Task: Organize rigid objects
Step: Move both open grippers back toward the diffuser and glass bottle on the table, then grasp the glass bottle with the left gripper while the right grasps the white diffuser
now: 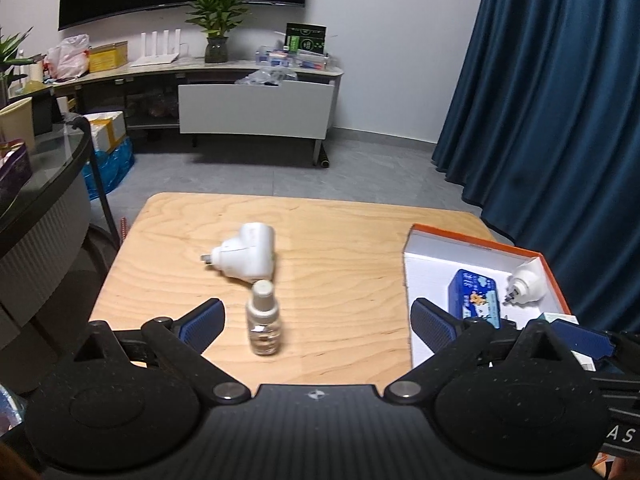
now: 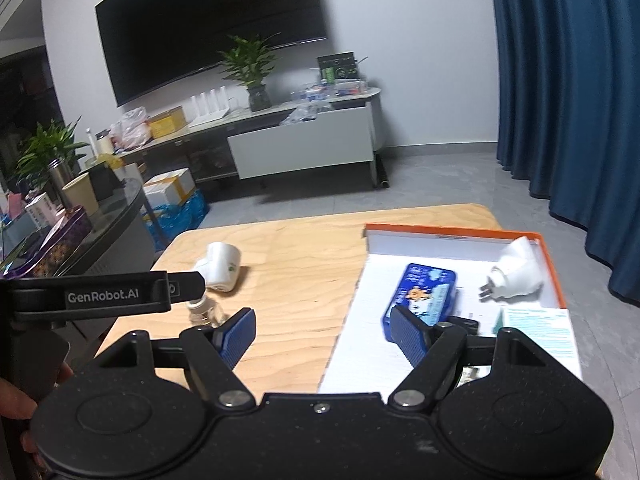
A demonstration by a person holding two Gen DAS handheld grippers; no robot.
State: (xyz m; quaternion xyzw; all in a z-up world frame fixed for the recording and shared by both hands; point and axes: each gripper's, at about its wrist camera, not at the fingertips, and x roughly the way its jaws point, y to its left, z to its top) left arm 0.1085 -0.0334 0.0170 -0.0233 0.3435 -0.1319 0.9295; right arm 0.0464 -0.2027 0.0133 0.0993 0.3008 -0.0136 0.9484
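Left wrist view: left gripper (image 1: 316,314) spread wide and empty; small clear bottle (image 1: 264,322) upright at lower centre between the fingers, untouched, white plug adapter (image 1: 246,258) just behind it. Orange-rimmed box (image 1: 412,248) at right.

Right wrist view: right gripper (image 2: 322,332) wide, empty, over the box edge; blue tin (image 2: 420,300) inside. Risk: a finger clipping the bottle would likely topple it.

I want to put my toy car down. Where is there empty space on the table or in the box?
The wooden table is bare left of the white plug and between the spray bottle and the orange box. Inside the box, the near-left floor is free; its right side is crowded by the blue tin, another plug and a carton.
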